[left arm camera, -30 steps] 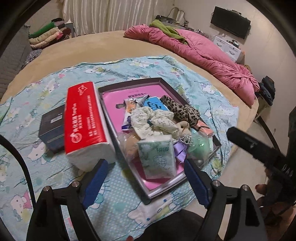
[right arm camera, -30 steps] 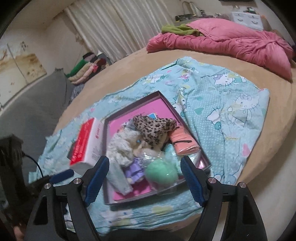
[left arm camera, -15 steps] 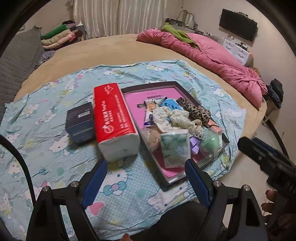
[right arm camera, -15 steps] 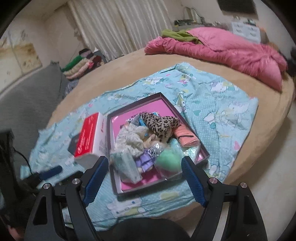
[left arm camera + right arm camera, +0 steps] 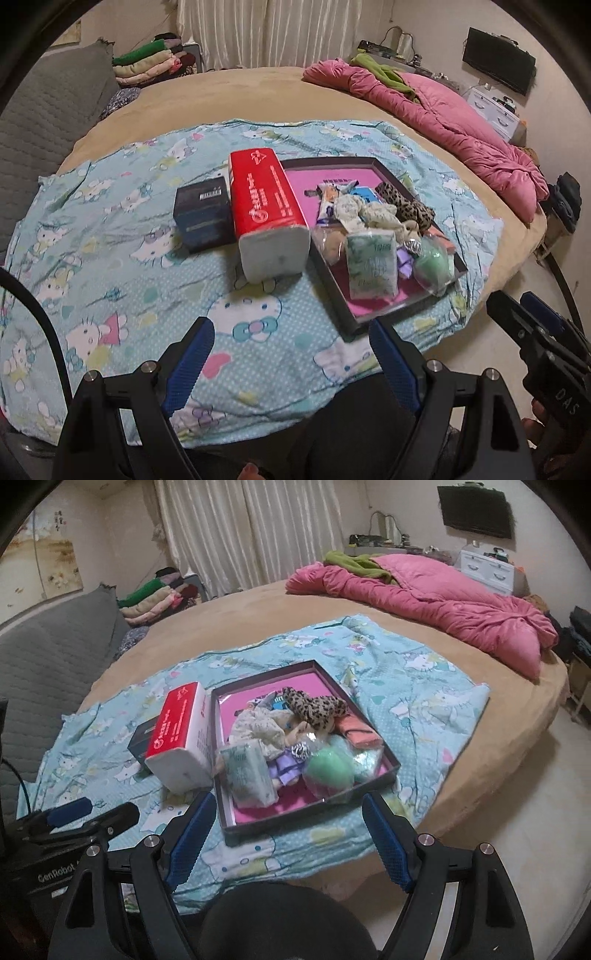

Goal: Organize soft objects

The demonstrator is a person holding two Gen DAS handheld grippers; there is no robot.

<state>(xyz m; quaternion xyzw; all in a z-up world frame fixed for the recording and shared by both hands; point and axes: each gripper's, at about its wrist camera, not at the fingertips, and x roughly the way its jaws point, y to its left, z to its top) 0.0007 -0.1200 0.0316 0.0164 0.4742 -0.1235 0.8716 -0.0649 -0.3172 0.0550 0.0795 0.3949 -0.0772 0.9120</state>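
Soft objects sit piled in one dark tray at frame centre, beyond the right gripper and left gripper, both spread wide and empty. Among them: one green tissue pack, one leopard scrunchie. Left of the tray lie one red tissue pack and one black box.

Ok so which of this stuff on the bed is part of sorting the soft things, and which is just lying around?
Part of the job:
tray
leopard scrunchie
floral scrunchie
green sponge
tissue pack
red tissue box
left gripper and right gripper, both open

Just lying about:
pink duvet
folded clothes
TV
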